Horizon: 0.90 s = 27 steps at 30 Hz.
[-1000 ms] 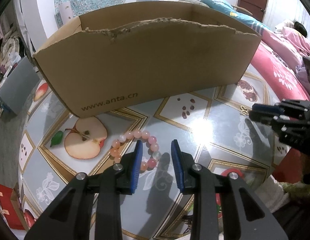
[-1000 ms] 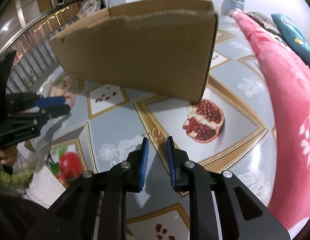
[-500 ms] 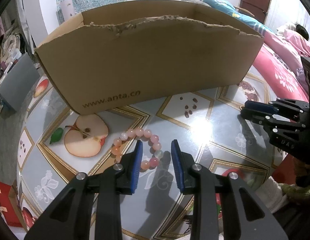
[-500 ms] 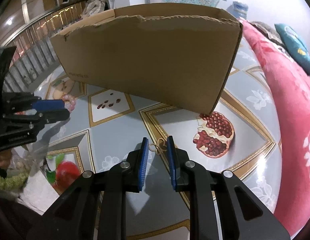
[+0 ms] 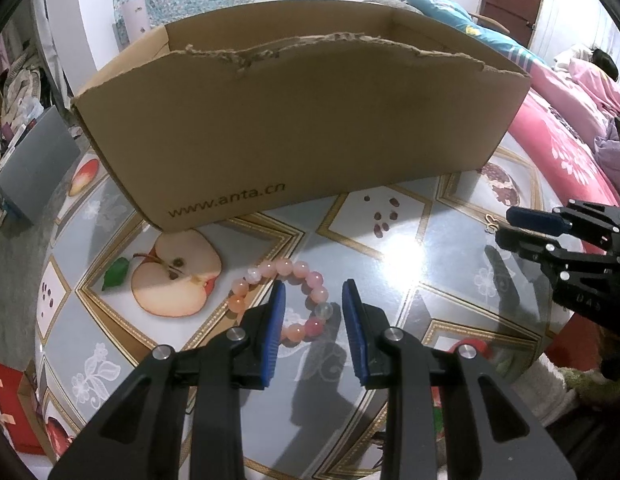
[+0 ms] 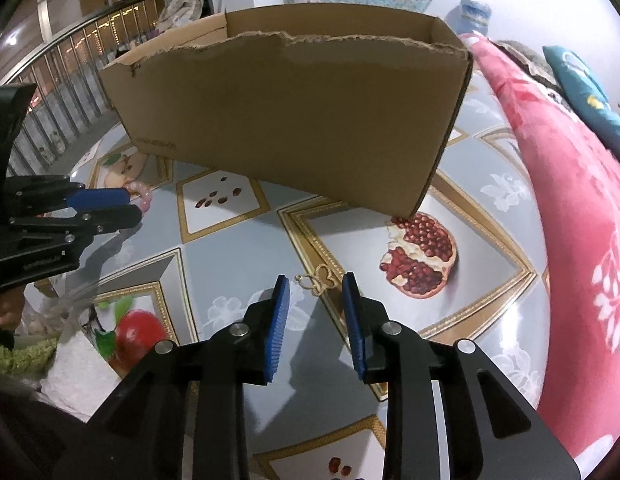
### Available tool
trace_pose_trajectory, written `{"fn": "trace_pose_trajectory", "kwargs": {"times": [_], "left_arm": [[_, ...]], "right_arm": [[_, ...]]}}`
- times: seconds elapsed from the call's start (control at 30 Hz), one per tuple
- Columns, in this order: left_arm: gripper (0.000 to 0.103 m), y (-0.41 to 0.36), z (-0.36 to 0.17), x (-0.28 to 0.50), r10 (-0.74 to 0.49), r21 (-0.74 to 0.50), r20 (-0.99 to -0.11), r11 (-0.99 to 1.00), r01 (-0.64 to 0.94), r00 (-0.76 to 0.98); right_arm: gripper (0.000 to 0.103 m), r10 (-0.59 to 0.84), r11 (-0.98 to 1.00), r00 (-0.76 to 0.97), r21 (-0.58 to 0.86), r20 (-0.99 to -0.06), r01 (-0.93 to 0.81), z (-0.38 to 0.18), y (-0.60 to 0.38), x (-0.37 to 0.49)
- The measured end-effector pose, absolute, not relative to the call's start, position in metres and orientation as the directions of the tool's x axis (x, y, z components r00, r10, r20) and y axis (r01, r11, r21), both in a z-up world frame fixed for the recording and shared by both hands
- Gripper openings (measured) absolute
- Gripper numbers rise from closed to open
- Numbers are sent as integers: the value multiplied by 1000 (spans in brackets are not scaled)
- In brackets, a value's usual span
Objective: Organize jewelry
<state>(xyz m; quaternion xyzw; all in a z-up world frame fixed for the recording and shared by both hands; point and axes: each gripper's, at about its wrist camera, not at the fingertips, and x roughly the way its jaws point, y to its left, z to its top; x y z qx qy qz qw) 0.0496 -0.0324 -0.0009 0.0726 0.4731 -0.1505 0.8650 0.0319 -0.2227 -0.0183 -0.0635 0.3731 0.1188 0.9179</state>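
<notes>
A pink bead bracelet lies on the fruit-patterned table. My left gripper is open just above it, with the bracelet's right side between the fingers. A small gold butterfly charm lies on the table in the right wrist view; my right gripper is open with the charm between its fingertips. The charm also shows in the left wrist view beside the right gripper. An open cardboard box stands behind both.
A pink floral blanket covers a bed along the table's right side. The left gripper shows at the left of the right wrist view, with the bracelet by it. A red box sits low left.
Both grippers have moved forward and lower toward their items. The right gripper's jaws have opened wider around the charm. The bracelet and the box have not moved.
</notes>
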Motion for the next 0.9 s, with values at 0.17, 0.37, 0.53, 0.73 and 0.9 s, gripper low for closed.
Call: {"fn": "trace_pose_trajectory", "kwargs": {"times": [0.17,0.37,0.53,0.73,0.9], "left_arm": [[29,-34,0,49,-192,-14,-840,943,333,508],[29,-32,1,49,-192,-17,-840,944,330,507],[29,-32,0,49,-194,-17,-841,942,334,504],[29,-30,0,49,-193,-15,-844,941,337,501],[29,-30,-1,49,-191,-15,-846,942,335,499]], "right_arm": [[27,176,961,694,-33,-698,-276,-22,-217,32],[27,181,961,700,-28,-691,-276,-20,-218,38],[27,169,953,708,-70,-686,-295,-20,-217,36],[27,198,912,701,-133,-685,-387,-18,-218,34],[27,249,864,665,-148,-704,-480,-19,-223,38]]}}
